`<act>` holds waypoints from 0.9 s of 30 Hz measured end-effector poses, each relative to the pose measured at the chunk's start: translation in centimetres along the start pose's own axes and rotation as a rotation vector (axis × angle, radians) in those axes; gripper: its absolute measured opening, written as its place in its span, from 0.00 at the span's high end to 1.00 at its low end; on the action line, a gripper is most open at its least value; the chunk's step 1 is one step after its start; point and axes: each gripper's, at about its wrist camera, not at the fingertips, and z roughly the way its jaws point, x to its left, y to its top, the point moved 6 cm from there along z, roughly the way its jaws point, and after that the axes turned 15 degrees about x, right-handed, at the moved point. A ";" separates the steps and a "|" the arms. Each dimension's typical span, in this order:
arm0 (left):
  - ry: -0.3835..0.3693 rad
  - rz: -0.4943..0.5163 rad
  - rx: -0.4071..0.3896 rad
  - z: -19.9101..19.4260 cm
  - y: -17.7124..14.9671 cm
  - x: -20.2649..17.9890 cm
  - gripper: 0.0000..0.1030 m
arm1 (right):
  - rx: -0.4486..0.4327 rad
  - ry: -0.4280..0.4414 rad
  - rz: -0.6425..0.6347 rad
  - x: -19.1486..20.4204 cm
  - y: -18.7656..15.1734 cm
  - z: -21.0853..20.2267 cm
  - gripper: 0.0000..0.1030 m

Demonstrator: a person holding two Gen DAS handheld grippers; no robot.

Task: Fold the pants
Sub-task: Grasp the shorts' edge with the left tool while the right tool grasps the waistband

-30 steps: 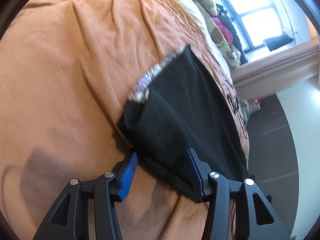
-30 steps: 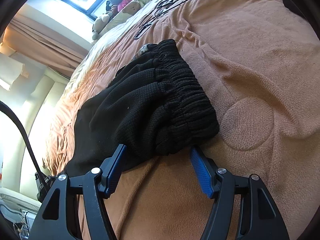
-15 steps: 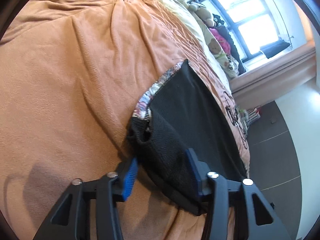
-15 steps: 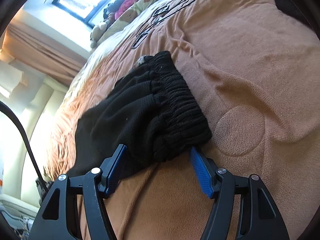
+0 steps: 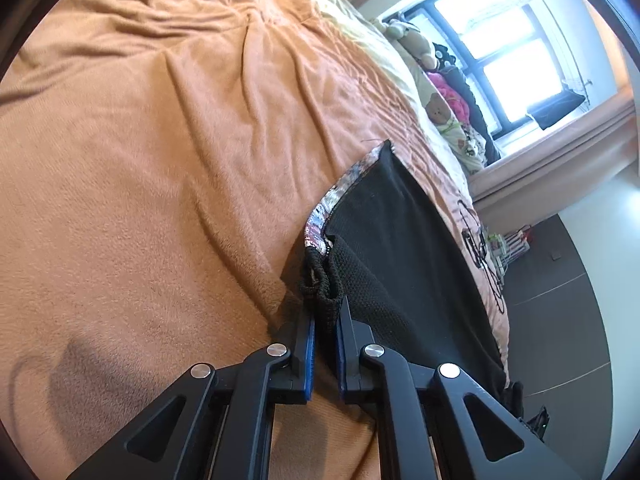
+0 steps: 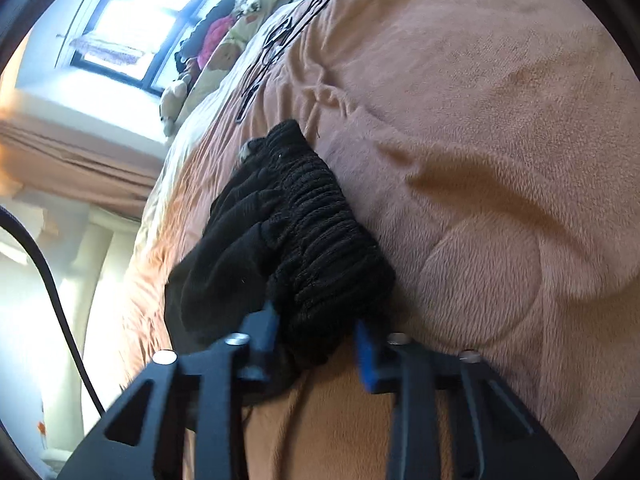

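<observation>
On the orange fleece blanket of the bed, the black knit pants lie toward 3 o'clock; my left gripper is clamped on their corner, my right gripper is closing around the gathered waistband, both wide apart a second ago, ready to lift for the fold

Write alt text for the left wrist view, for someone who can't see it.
The left tool, a black clamp with blue pads, is shut on a bunched edge of black pants lying on an orange blanket covering a bed. Beyond, stuffed toys line a bright window, with dark floor at right.
</observation>
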 end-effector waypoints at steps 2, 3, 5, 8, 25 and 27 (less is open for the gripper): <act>0.001 0.009 -0.010 -0.4 0.1 -0.4 0.92 | -0.013 -0.013 -0.026 0.5 -0.1 -0.5 0.87; 0.000 0.013 -0.017 -0.9 0.0 -0.6 0.92 | -0.020 -0.018 -0.039 0.8 -0.2 -0.8 0.87; -0.005 0.017 -0.025 -1.5 -0.2 -0.9 0.92 | -0.027 -0.015 -0.055 1.3 -0.6 -1.3 0.88; -0.011 0.025 -0.036 -2.6 -0.5 -1.4 0.92 | -0.031 -0.014 -0.085 1.9 -1.1 -2.1 0.88; -0.026 -0.028 -0.049 -7.8 -8.5 0.3 0.92 | 0.031 -0.035 -0.171 1.6 -2.1 -4.5 0.89; -0.029 -0.033 -0.051 -8.4 -9.5 0.5 0.92 | 0.037 -0.035 -0.182 1.7 -2.3 -5.0 0.89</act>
